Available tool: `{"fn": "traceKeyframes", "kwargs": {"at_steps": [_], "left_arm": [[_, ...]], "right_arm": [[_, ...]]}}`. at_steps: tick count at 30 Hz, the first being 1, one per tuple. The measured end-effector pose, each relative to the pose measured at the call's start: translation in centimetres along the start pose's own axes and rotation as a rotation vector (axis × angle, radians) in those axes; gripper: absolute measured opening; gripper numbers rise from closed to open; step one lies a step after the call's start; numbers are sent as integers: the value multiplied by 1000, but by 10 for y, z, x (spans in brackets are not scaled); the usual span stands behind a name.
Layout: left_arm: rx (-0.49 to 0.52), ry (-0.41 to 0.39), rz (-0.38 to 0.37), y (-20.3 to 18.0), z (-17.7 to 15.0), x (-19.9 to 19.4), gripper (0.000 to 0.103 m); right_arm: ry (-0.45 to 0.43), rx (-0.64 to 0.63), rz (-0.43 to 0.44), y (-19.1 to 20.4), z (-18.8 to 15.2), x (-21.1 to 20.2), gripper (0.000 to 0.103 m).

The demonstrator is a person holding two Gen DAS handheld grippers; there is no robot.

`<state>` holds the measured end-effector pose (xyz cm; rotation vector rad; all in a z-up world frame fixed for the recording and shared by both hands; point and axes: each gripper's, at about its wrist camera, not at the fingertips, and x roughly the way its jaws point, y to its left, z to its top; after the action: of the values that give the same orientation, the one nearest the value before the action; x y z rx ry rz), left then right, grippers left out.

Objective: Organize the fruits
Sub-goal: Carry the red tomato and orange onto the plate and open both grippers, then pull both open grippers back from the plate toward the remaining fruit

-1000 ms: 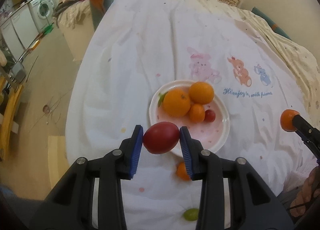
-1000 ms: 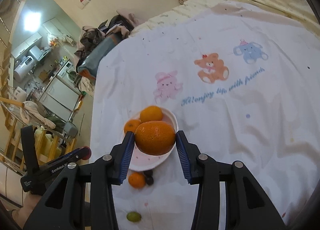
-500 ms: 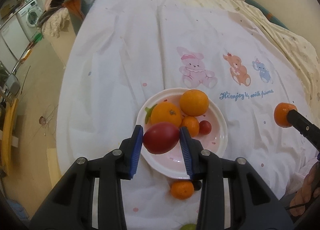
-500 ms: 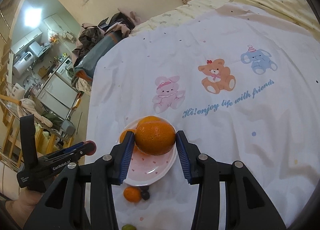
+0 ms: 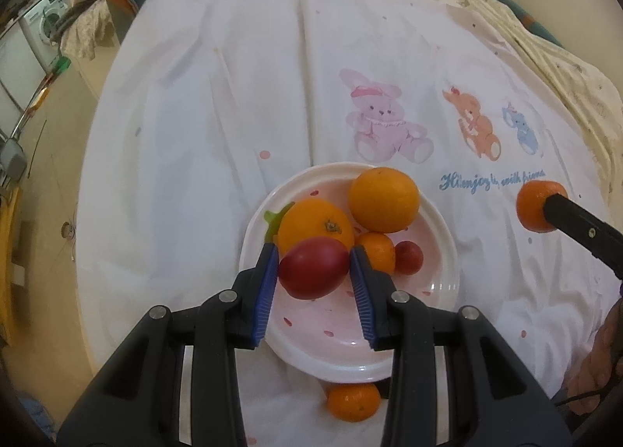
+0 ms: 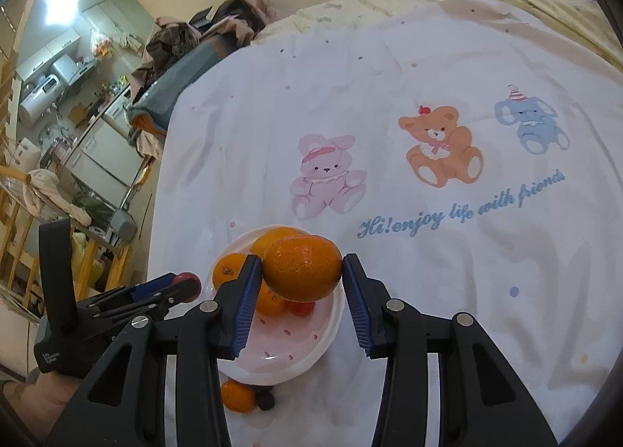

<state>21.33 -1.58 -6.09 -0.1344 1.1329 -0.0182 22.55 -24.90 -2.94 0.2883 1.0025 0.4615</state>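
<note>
My left gripper (image 5: 314, 268) is shut on a red plum-like fruit (image 5: 314, 267) and holds it over the near left part of a pink-spotted white plate (image 5: 440, 303). The plate holds two large oranges (image 5: 383, 199), a small mandarin (image 5: 377, 251) and a small red fruit (image 5: 408, 257). My right gripper (image 6: 299, 268) is shut on an orange (image 6: 303, 267), above the plate's (image 6: 307, 349) right side; it also shows at the right of the left wrist view (image 5: 535, 205). A mandarin (image 5: 352, 402) lies on the sheet just in front of the plate.
The plate sits on a white bed sheet (image 5: 233, 96) printed with cartoon animals. A small dark fruit (image 6: 265, 400) lies beside the loose mandarin (image 6: 237, 395). The bed's left edge drops to the floor, with kitchen furniture (image 6: 78, 127) beyond. Piled clothes (image 6: 202, 34) lie at the far end.
My left gripper has moved forward with the red fruit, from the plate's near rim to over the plate. My right gripper has moved forward and closer to the plate with its orange.
</note>
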Motion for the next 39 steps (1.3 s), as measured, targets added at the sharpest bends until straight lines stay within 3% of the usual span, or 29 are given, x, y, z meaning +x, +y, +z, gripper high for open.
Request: {"fn": "traceKeyframes", "kwargs": {"at_steps": [14, 19, 32, 34, 36, 39], "left_arm": [[-32, 83, -8, 16, -7, 28, 34], [-31, 99, -6, 14, -9, 32, 34], [-33, 144, -17, 13, -11, 38, 34], [-30, 149, -17, 12, -11, 38, 41], [-29, 137, -12, 12, -11, 37, 56], [-25, 125, 0, 10, -11, 35, 59]], "right_arm": [[142, 8, 36, -4, 3, 62, 45], [207, 9, 13, -7, -8, 86, 45], [227, 22, -13, -14, -12, 96, 47], [222, 20, -9, -14, -12, 94, 48], [216, 16, -11, -13, -10, 93, 50], [195, 15, -7, -13, -8, 88, 61]]}}
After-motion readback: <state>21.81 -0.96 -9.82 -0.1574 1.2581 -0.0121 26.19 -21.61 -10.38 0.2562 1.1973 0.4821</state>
